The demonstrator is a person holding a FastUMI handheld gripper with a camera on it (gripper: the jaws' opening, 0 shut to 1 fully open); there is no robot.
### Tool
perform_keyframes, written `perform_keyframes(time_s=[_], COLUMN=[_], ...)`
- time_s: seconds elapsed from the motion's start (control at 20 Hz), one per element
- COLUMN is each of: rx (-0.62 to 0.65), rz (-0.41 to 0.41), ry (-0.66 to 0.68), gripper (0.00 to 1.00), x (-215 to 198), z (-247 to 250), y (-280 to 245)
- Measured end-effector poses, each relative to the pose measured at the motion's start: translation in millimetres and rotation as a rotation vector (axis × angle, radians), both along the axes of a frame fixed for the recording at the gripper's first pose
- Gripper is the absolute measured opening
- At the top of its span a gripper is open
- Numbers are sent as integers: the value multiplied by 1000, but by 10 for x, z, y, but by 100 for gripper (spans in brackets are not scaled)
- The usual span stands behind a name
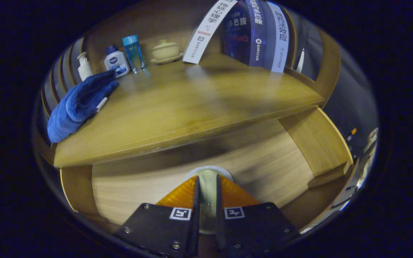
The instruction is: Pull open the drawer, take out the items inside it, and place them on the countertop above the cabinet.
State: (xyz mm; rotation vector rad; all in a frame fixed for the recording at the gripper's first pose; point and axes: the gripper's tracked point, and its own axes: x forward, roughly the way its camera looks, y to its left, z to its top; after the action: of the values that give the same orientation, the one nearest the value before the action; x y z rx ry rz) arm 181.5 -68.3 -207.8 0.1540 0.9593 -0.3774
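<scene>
The wooden drawer (138,182) stands pulled open below the countertop (192,104); its pale floor spreads beneath my fingers and its right wall (317,143) runs off beyond them. My gripper (207,180) is over the drawer floor, shut on a small pale rounded item (209,171) that sits between the fingers, its whitish rim poking out just past the tips. What the item is cannot be told. On the left end of the countertop lies a blue towel (81,102).
At the back left of the countertop stand a white pump bottle (84,66), a white bottle with a blue cap (116,61), a clear blue bottle (133,53) and a lidded cream teacup (165,51). Several books (253,32) lean at the back right.
</scene>
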Motion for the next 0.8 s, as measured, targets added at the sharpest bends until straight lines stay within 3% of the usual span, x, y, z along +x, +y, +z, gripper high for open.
perform_keyframes(time_s=[0.15, 0.2, 0.55, 0.8], rx=[-62, -86, -142, -219], rz=[-37, -57, -255, -300], ry=[-15, -17, -198, -277], gripper=[19, 11, 11, 11], x=[-37, -59, -75, -144], z=[85, 93, 696, 1123], y=[-96, -166, -519, -705])
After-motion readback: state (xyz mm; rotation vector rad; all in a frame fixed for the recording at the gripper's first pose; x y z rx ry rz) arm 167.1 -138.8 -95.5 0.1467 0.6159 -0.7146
